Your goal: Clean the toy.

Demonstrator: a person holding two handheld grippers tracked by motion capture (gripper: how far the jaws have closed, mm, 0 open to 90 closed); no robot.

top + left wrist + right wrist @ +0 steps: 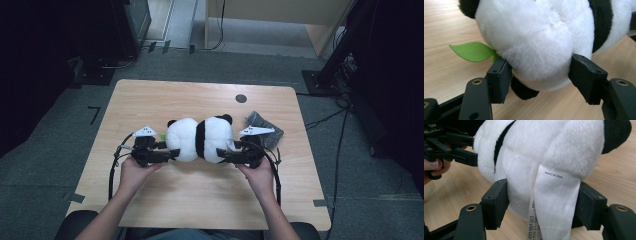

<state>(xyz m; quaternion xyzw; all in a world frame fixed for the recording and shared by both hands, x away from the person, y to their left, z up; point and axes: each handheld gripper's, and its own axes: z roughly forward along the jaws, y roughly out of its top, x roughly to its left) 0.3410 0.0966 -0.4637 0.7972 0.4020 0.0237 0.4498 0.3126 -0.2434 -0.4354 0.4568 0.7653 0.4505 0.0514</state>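
Note:
A black-and-white plush panda point(200, 137) lies on its side across the middle of the wooden table point(200, 200). My left gripper point(172, 152) comes in from the left, its pads pressed into the white end of the panda point(536, 37). A green felt leaf point(472, 51) sticks out beside the left pad. My right gripper point(222, 152) holds the other end of the panda point(536, 150), with its white sewn-in label point(554, 202) hanging between the jaws. The left gripper point(471, 157) also shows at the far side in the right gripper view.
A crumpled dark grey bag point(265, 125) lies just behind the right gripper. A small dark round spot point(241, 98) marks the table near its far edge. Cables point(325, 120) and dark stands sit on the floor to the right.

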